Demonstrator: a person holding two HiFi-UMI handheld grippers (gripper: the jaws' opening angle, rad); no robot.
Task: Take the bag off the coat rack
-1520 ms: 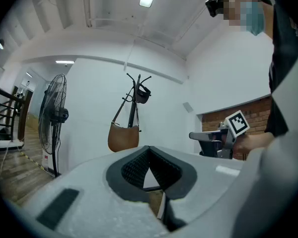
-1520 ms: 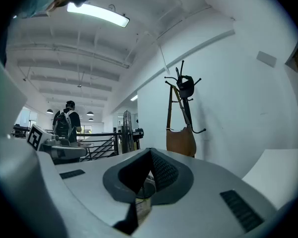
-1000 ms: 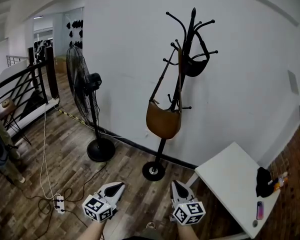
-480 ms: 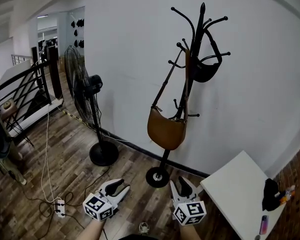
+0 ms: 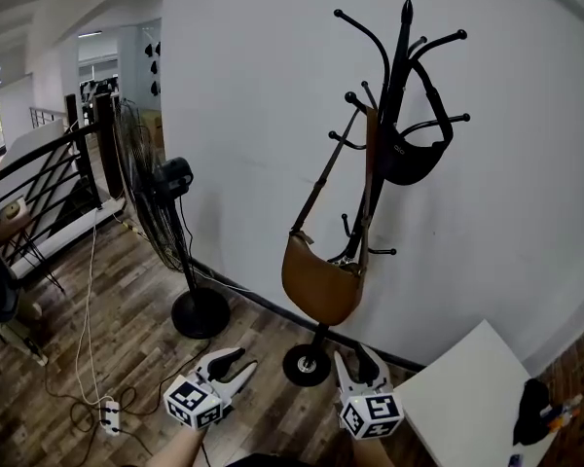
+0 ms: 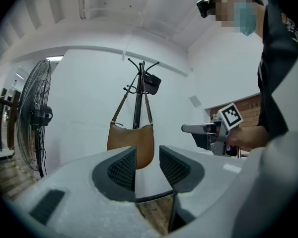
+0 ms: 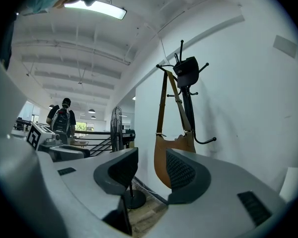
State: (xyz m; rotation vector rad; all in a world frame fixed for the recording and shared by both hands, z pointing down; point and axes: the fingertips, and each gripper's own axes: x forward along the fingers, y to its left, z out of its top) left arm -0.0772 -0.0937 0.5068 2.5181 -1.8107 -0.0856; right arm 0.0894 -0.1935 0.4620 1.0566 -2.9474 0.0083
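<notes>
Facing the coat rack (image 5: 394, 144) where the brown bag (image 5: 319, 285) hangs, we hold the left gripper (image 5: 232, 365) and right gripper (image 5: 359, 360) well short of it; both sets of jaws have just been opening, released, nothing between them.

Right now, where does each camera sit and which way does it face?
Head view: head-mounted, facing forward and down at the coat rack, brown bag and black bag; left hand-held gripper and right hand-held gripper show below.
Left gripper view: on the left one, facing level at the brown bag; shows its jaws, just opening, nothing between, and the person's torso.
Right gripper view: on the right one, same aim; jaws likewise just opening, empty.
Shared: all see the brown bag.
</notes>
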